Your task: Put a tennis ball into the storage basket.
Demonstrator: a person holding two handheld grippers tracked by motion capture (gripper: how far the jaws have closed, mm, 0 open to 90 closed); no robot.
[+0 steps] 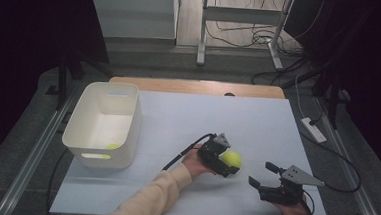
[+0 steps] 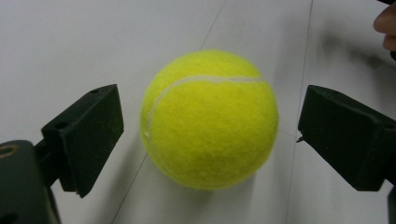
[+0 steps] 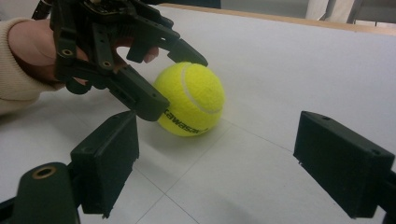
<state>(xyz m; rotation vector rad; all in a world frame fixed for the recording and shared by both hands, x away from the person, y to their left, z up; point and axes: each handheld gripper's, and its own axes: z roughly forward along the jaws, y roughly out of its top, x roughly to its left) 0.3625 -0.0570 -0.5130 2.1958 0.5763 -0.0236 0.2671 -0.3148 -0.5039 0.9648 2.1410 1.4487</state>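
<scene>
The tennis ball (image 2: 209, 119) is seen at frame centre on the bench (image 2: 70, 42), flanked but untouched by the open fingers (image 2: 93, 135) of the nearer left gripper (image 1: 224, 160), while the right gripper (image 1: 262, 176) is held open lower right.

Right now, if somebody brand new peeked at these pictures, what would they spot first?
Probably the bright yellow fuzzy tennis ball near the middle of the white table, sitting between the open black jaws of the left gripper with gaps on both sides. Next, the white plastic bin at the table's left, with something small and yellow inside. The right gripper waits open near the table's front right.
</scene>
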